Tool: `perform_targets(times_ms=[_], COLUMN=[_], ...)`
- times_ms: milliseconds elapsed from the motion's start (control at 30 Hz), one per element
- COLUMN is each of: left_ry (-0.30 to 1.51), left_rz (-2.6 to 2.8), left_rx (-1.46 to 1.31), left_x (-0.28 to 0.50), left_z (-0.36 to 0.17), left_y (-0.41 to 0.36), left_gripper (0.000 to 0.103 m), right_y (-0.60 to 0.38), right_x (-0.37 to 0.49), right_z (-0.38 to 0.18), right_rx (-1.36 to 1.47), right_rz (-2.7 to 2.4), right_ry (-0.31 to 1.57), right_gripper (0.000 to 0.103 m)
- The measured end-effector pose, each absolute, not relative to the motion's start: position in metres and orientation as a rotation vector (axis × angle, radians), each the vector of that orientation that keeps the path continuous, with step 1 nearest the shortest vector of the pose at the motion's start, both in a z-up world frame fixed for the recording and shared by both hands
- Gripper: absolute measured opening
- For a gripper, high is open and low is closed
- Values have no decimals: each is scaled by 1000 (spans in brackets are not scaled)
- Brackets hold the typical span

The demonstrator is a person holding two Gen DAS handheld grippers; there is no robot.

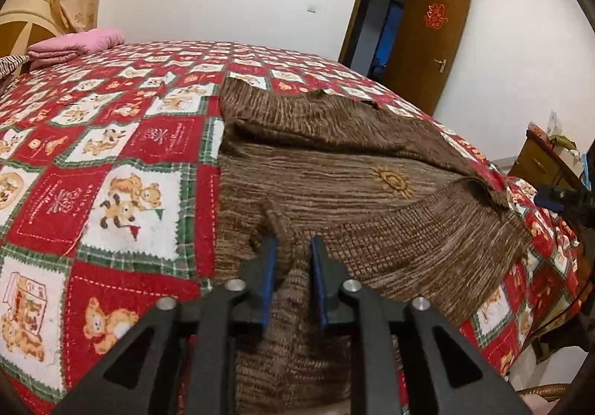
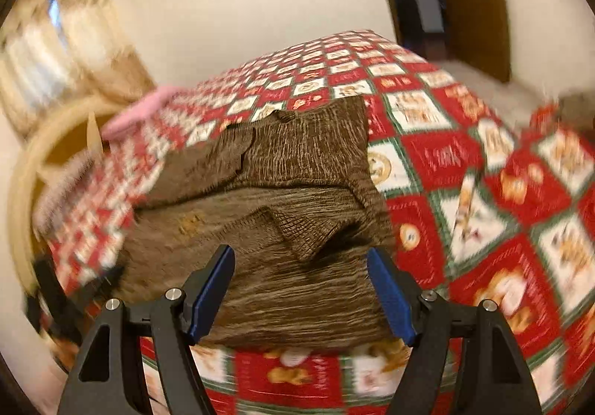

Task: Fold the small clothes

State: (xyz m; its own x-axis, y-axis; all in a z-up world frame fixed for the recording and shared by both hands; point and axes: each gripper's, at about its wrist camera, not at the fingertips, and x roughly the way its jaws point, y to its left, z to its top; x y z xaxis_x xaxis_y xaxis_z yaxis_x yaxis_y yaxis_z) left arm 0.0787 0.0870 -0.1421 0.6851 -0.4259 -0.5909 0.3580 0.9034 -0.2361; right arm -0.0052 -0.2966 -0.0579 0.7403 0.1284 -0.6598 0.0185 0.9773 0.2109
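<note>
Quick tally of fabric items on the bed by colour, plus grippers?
Brown: 1, the knit sweater
Pink: 1, the folded cloth at the far corner
Red check: 1, the bedspread
Grippers: 2, left gripper and right gripper
Total: 5

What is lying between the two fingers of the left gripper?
In the left wrist view, a bunched fold of the brown sweater lies between the left gripper fingers.

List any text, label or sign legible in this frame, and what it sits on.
No text reads clearly.
Open door: red paper decoration, characters too small to make out.
Bedspread: stitched lettering in the red squares, too small to read.
Brown sweater: a sun motif, no words.
</note>
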Motion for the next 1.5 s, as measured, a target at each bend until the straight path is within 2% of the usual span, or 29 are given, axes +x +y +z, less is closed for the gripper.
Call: perform_targets(times_ms=[33,100,200,300,467,500,533,567,600,733,1033,1133,1367,1433,1467,1500], left_ry=[692,689,682,682,683,684,685,683,679,650,585,608,648,666,674,677], left_rz=[-447,-458,-454,-462,-472,-473,-474,-471,-470,-442,-420,-408,-414,-409,-405,-403], left_rx=[-104,-105,-84,-98,-139,-138,-137,-137,-139,-137,-159,-133,-171,-203,-210,-208], left_x=[78,75,73,76,77,77,76,76,75,82,107,118,116,117,117,117], left_z=[-143,-143,-143,-142,-141,-141,-140,-138,-135,-113,-76,-78,-94,-98,-99,-99], left_y=[86,83,80,84,91,90,90,91,91,96,102,95,99,104,105,105], left_gripper=[39,46,45,16,15,14,13,13,13,13,13,13,13,13,13,13], right_y=[-293,-280,-261,-248,-253,-257,-266,-272,-275,-280,-273,-275,-300,-299,-299,-300], right_x=[-2,9,24,36,56,59,61,63,64,49,23,36,59,71,74,76], right_z=[-59,-64,-76,-91,-107,-108,-107,-107,-106,-91,-19,-16,-58,-74,-80,-84], right_rx=[170,59,-93,-248,-333,-304,-253,-201,-162,-74,5,3,175,190,199,219], right_rz=[60,57,68,63,35,34,32,37,37,18,-61,-31,93,151,160,180], right_ry=[747,781,811,827,835,833,835,852,863,805,572,615,788,865,889,904], right_gripper=[74,74,74,74,74,66,49,7,3,3,1,1,2,8,22,44])
